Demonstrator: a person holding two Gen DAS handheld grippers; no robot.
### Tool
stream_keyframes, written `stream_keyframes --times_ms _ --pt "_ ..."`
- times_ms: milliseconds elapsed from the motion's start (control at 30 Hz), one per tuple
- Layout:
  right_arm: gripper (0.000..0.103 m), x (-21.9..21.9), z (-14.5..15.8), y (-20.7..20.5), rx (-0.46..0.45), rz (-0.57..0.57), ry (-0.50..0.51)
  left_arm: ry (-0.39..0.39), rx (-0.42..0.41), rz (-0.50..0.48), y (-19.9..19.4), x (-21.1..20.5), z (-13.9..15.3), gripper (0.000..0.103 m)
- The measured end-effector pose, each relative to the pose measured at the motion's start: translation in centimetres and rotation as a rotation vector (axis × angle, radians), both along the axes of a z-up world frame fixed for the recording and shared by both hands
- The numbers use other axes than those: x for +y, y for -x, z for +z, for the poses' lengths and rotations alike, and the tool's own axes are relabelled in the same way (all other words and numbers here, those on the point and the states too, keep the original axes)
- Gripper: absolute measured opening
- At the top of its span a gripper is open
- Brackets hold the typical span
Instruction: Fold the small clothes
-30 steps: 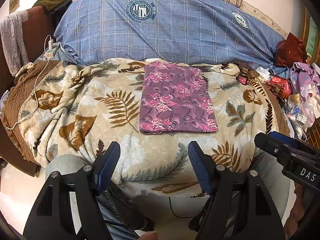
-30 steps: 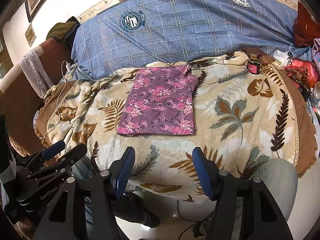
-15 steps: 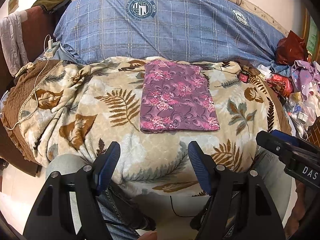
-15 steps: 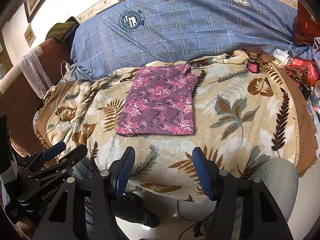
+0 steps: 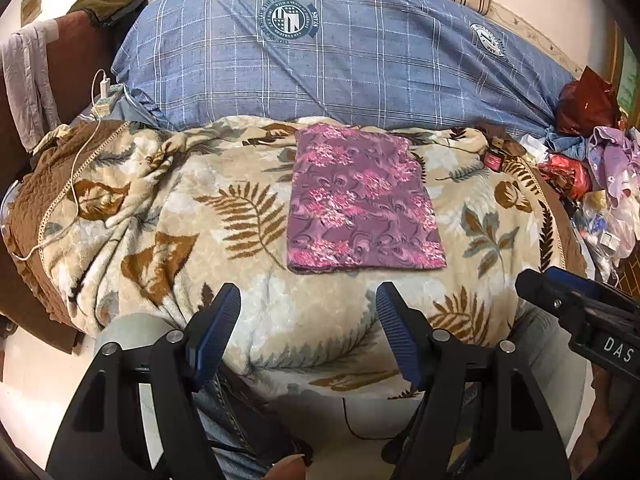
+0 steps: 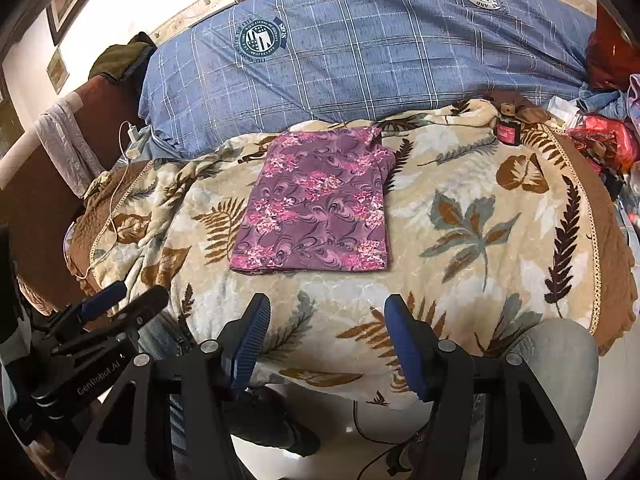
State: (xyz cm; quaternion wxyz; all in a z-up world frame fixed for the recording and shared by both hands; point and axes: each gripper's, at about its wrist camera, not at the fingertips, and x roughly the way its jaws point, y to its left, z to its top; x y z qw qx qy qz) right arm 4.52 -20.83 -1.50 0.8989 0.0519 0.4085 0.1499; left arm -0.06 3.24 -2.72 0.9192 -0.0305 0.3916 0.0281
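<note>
A purple cloth with pink flowers (image 5: 362, 200) (image 6: 318, 204) lies folded into a flat rectangle on the leaf-patterned blanket (image 5: 160, 216) (image 6: 472, 208). My left gripper (image 5: 308, 304) is held open near the bed's front edge, short of the cloth, with nothing between its blue pads. In its own view my right gripper (image 6: 326, 314) is also open and empty, just in front of the cloth's near edge. Each gripper shows at the side of the other's view: the right gripper (image 5: 576, 308) and the left gripper (image 6: 116, 304).
A blue checked quilt (image 5: 340, 60) lies behind the blanket. Loose clothes and bags (image 5: 592, 168) are piled at the right. A small red box (image 6: 508, 130) sits at the blanket's far right. A white charger cable (image 5: 76, 184) trails down the left. The person's knees (image 6: 560, 344) are below.
</note>
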Motion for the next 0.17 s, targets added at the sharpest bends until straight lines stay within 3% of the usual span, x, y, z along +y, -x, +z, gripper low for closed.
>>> stream_keyframes --times_ms 167 --pt "0.061 0.1 -0.6 -1.2 0.007 0.002 -0.004 0.055 -0.027 -0.026 -1.7 0.9 -0.1 0.07"
